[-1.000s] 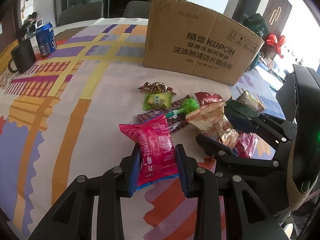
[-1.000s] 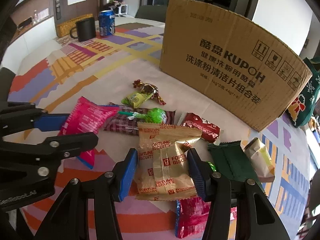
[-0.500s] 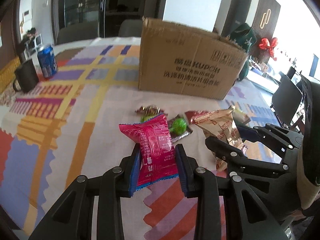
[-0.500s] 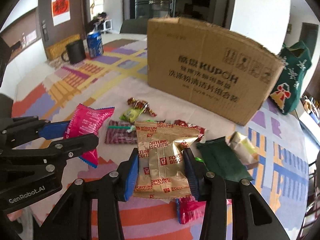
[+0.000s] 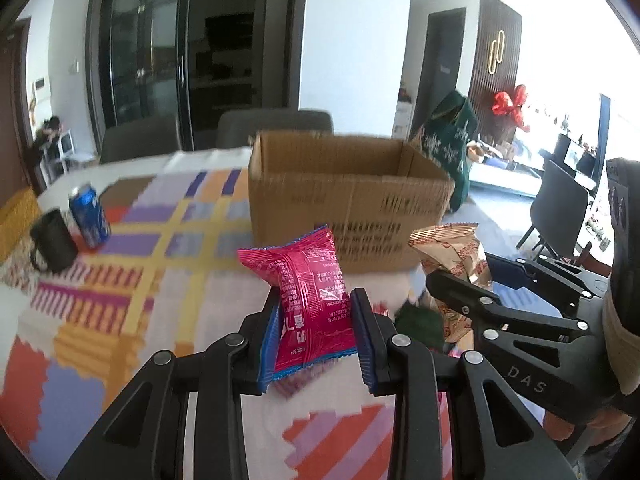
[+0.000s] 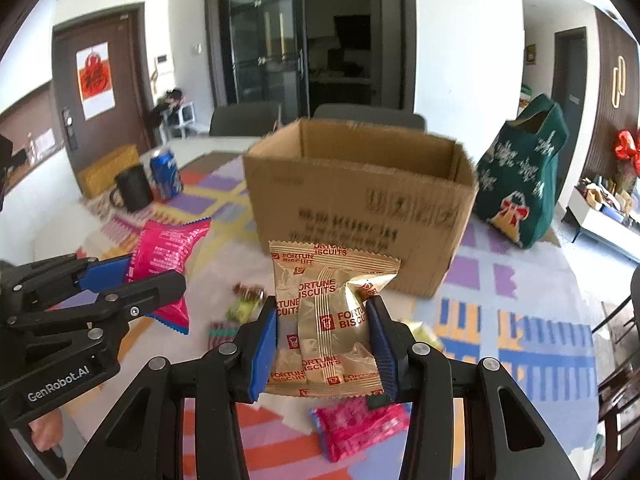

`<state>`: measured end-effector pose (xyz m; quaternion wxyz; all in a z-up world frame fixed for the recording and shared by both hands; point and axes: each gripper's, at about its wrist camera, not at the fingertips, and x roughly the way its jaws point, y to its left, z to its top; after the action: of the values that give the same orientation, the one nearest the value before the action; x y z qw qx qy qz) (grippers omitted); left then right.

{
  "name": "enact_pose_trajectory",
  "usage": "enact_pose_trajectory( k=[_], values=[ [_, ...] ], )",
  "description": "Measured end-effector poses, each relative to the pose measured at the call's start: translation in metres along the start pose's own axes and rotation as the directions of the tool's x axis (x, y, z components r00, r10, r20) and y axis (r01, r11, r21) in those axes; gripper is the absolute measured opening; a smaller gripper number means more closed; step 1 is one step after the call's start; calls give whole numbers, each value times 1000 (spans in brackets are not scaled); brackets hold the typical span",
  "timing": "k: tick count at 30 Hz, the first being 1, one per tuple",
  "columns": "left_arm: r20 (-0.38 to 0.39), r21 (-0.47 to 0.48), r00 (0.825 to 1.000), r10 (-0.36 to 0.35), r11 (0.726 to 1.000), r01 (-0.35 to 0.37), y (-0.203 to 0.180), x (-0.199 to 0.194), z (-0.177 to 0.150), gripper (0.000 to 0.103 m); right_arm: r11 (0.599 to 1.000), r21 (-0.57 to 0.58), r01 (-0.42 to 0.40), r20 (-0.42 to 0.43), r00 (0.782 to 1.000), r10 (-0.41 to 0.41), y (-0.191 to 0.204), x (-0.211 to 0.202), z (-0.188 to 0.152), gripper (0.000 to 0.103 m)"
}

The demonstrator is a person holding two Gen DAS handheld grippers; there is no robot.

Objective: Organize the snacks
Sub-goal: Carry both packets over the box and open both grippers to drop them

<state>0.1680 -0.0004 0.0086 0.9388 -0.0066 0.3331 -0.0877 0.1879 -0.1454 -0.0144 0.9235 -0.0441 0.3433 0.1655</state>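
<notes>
With the left gripper [image 5: 316, 322] clamping the pink snack packet [image 5: 310, 296] and the right gripper [image 6: 322, 344] pinching the gold biscuit packet [image 6: 328, 316], both are hanging at lower centre of frame — best to be clearing the near wall of the cardboard box [image 6: 360, 204] before letting go — the gold packet going in first.

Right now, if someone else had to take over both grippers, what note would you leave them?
Left gripper: shut on the pink snack packet, held above the table.
Right gripper: shut on the gold Fortune Biscuits packet, also in the air.
Cardboard box: open-topped, straight ahead on the patterned tablecloth; its inside bottom is hidden.
Done: both packets are gripped and off the table.
Left: probably drop both into the box, then collect the small candies and the other pink packet lying on the cloth.
</notes>
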Motion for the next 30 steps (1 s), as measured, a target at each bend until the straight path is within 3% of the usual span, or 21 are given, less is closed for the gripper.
enact_pose_trajectory(
  k=[10,17,30],
  values=[
    [82,51,997,-6,999,2,-5,8,62,33,998,35,50,113,992,-53,-24,-14,54,44],
    [102,110,995,-1,994,-11,-11,23,99,33,996,60,71,134,988,-78,-43,-7,88,44],
    [6,165,1000,-9,986,8,-9,87,154,33,993,93,76,51,995,-81,-76,42,126,44]
  ],
)
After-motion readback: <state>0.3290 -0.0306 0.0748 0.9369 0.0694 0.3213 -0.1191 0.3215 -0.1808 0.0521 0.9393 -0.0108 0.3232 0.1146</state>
